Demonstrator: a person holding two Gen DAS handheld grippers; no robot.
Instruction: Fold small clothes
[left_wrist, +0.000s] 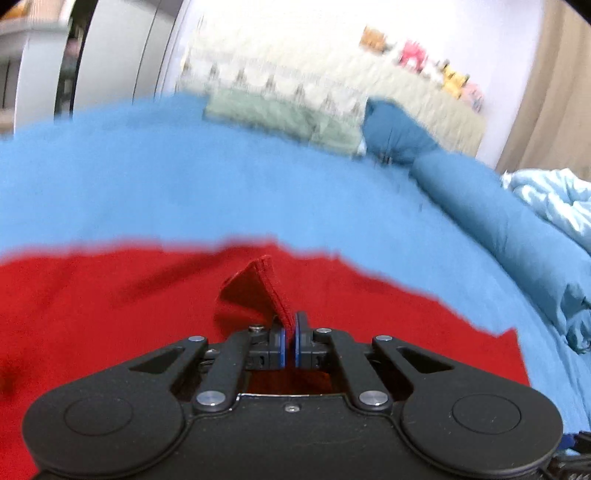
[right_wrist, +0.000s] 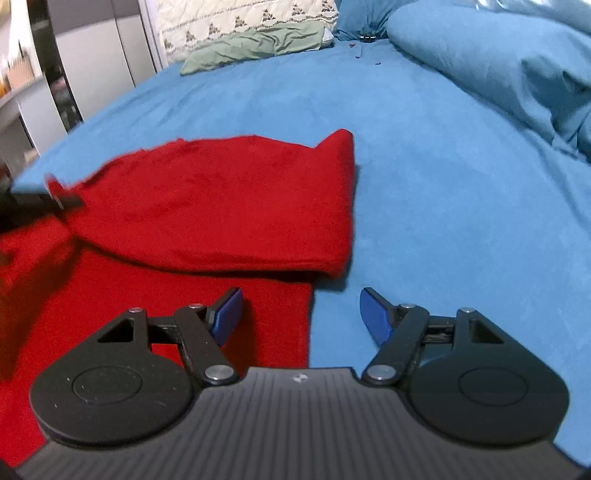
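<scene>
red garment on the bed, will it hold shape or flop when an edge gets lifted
Probably floppy: the red garment already lies doubled over itself, and the edge pinched in the left gripper peaks into a soft tent. It looks light and thin. Its knit surface likely clings to the blue bedsheet rather than sliding.

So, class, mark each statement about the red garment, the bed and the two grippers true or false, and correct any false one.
1. The left gripper pinches a hem of the red garment. True.
2. The right gripper grips the garment. False: its fingers stand apart, holding nothing.
3. The garment lies on a blue bedsheet. True.
4. The green cloth lies on top of the garment. False: it lies apart, at the far end of the bed.
</scene>
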